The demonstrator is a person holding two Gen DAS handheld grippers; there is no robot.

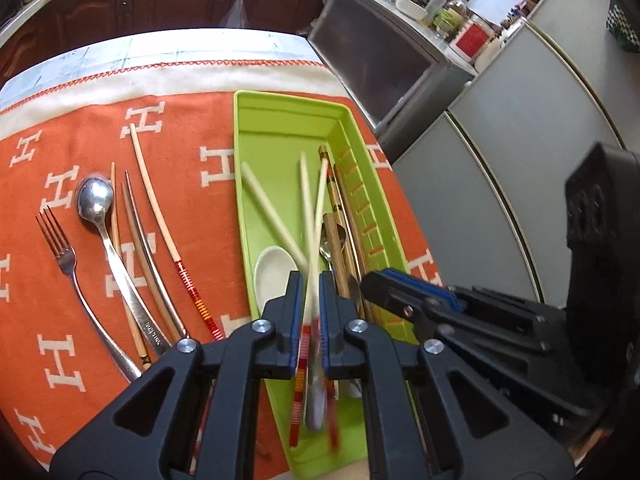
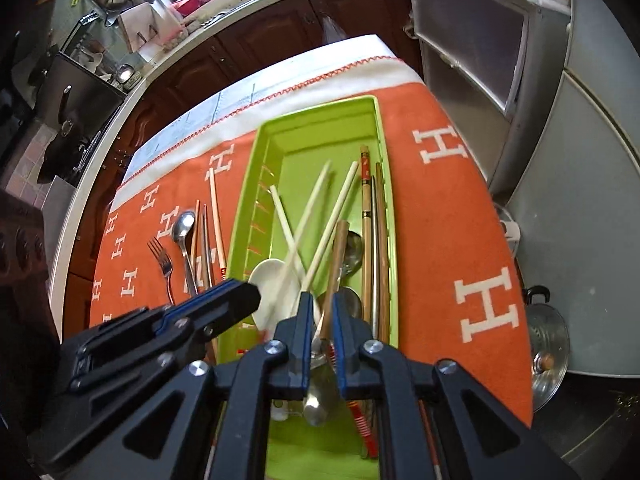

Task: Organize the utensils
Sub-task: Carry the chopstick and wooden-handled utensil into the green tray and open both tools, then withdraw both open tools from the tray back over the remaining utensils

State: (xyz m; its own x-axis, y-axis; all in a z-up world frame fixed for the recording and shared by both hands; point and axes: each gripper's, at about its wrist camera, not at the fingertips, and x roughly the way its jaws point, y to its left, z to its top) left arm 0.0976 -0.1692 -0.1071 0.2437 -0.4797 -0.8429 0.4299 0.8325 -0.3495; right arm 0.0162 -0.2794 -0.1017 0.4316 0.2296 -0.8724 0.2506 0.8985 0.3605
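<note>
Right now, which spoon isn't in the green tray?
The shiny metal spoon lying on the orange cloth, between the fork and loose chopsticks. The white ceramic spoon already sits inside the green tray.

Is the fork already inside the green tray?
No, the fork lies on the orange cloth, left of the green tray.

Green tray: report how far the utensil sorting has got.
Done: the green tray already holds cream chopsticks, brown chopsticks, a white spoon and a metal spoon.

In hand: the left gripper appears closed on a blurred cream chopstick over the tray; the right gripper hangs beside it, its grip unclear.

Left: a fork, spoon and loose chopsticks lie on the orange cloth.
</note>
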